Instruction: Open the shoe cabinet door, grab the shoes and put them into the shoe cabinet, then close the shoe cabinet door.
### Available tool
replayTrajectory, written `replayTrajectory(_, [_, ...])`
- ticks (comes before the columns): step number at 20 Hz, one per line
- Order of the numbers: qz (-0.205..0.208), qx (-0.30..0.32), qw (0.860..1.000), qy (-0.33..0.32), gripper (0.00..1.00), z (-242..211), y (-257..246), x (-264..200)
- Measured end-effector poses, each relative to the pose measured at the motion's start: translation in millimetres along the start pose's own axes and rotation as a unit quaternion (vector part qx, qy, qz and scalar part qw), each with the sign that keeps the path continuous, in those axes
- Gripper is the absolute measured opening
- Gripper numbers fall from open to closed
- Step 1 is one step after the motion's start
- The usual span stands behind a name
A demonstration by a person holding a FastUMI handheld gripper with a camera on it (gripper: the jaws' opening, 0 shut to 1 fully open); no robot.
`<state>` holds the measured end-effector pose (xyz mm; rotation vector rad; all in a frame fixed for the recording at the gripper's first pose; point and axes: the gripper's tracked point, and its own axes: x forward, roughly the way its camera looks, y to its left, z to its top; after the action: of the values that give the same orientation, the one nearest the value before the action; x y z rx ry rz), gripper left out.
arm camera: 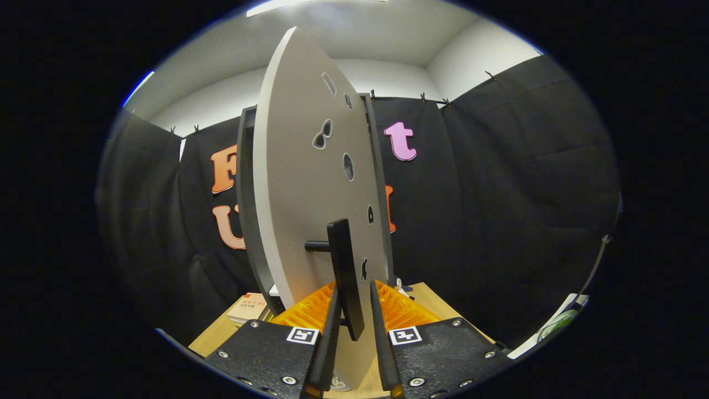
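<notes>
Your claw point(353, 310) pinches the black door handle point(344, 266) between both fingers, and the grey cabinet door point(310, 183) stands ajar.

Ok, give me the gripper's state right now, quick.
Gripper: jaws nearly shut around the black door handle of the cabinet door; whether both press on it cannot be told.

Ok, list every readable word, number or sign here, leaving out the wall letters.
Booklet on the table: print too small to read.
Cabinet door stickers: small shapes, no legible words.
Gripper, fingers flanking the door handle: square patterned markers, no text.
</notes>
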<state>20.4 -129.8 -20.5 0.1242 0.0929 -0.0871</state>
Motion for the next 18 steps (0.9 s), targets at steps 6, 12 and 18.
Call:
replayTrajectory(6, [-0.030, -0.006, 1.000, -0.001, 0.39, 4, -37, -3])
replayTrajectory(12, [-0.044, 0.006, 0.999, -0.006, 0.42, 7, -62, -11])
replayTrajectory(18, [-0.069, -0.028, 0.997, -0.017, 0.43, 20, -76, -24])
